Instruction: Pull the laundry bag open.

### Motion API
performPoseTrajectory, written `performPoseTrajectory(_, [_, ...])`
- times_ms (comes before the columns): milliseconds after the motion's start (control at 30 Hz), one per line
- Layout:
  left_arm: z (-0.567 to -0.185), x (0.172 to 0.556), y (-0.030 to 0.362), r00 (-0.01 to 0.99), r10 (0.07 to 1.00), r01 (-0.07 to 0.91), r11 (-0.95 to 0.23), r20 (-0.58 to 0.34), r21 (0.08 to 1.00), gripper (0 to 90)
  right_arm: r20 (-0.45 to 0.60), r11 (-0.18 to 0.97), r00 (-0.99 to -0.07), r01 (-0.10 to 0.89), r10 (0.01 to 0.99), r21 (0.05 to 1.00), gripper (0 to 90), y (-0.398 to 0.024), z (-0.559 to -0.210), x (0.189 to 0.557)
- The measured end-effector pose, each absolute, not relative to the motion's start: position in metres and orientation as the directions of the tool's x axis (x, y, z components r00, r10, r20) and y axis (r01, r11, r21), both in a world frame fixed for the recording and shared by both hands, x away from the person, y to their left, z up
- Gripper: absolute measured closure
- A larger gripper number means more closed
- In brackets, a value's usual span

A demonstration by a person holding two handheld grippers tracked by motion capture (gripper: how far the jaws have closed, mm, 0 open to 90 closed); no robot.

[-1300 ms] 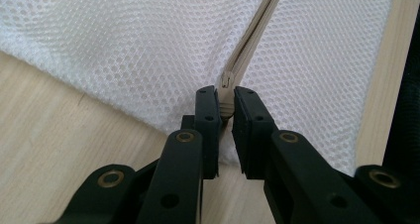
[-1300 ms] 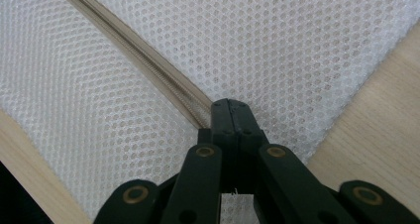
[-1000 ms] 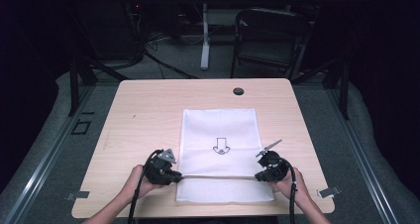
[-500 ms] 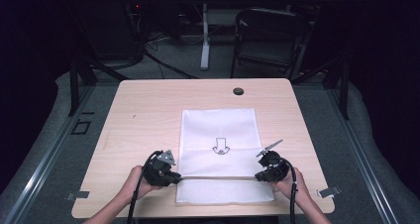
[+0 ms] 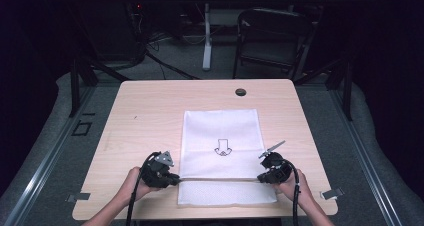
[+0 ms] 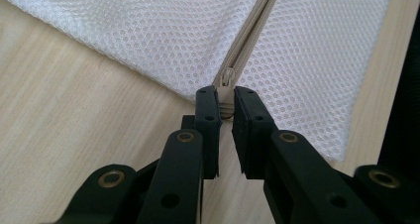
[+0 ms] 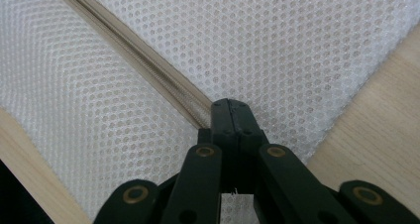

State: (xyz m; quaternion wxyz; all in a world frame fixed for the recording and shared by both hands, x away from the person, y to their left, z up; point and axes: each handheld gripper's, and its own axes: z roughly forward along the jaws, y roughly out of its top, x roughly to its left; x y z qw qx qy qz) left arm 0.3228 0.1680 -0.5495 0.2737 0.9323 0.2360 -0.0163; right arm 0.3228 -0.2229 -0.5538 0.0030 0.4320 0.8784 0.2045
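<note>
**Gripping the mesh bag's zipper at both ends**

Lying flat on the wooden table (image 5: 150, 111), the white mesh bag (image 5: 220, 131) sits near the front edge, its zipper (image 5: 220, 178) running crosswise. The left gripper (image 6: 225, 97) pinches the zipper's end just behind the pull tab (image 6: 227, 78); the right gripper (image 7: 232, 110) is clamped tight on the zipper's opposite end. A small dark grommet (image 5: 240, 92) lies well apart near the far edge. Bare tabletop surrounds the bag on both sides; behind the table stand a folding chair (image 5: 272, 41) and loose cables (image 5: 160, 61).
</note>
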Motion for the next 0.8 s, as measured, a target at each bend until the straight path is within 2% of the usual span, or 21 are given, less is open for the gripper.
performPoseTrajectory(133, [-0.55,0.323,0.174,0.882,0.449,0.458,-0.739,-0.145,0.495,81.7,0.165,0.55,-0.629,0.756,0.759,0.355,90.0,-0.224,-0.553,0.323])
performPoseTrajectory(200, [-0.552,0.325,0.181,0.871,0.457,0.482,-0.72,-0.18,0.5,81.7,0.16,0.555,-0.636,0.75,0.755,0.359,90.0,-0.224,-0.554,0.323])
performPoseTrajectory(400, [-0.555,0.325,0.177,0.867,0.464,0.491,-0.728,-0.184,0.478,81.4,0.157,0.549,-0.627,0.757,0.763,0.354,90.0,-0.22,-0.553,0.323])
performPoseTrajectory(600, [-0.555,0.324,0.173,0.869,0.467,0.486,-0.741,-0.164,0.463,80.0,0.13,0.585,-0.662,0.724,0.738,0.365,90.0,-0.22,-0.553,0.322])
performPoseTrajectory(667, [-0.554,0.325,0.173,0.865,0.469,0.494,-0.737,-0.177,0.462,75.5,0.126,0.597,-0.676,0.711,0.726,0.372,86.5,-0.219,-0.553,0.322])
performPoseTrajectory(733, [-0.552,0.326,0.173,0.857,0.485,0.507,-0.73,-0.175,0.458,63.5,0.123,0.598,-0.68,0.704,0.722,0.383,77.2,-0.218,-0.551,0.321])
performPoseTrajectory(800, [-0.549,0.326,0.175,0.847,0.5,0.521,-0.715,-0.18,0.467,55.0,0.102,0.599,-0.68,0.698,0.726,0.391,70.8,-0.217,-0.546,0.32])
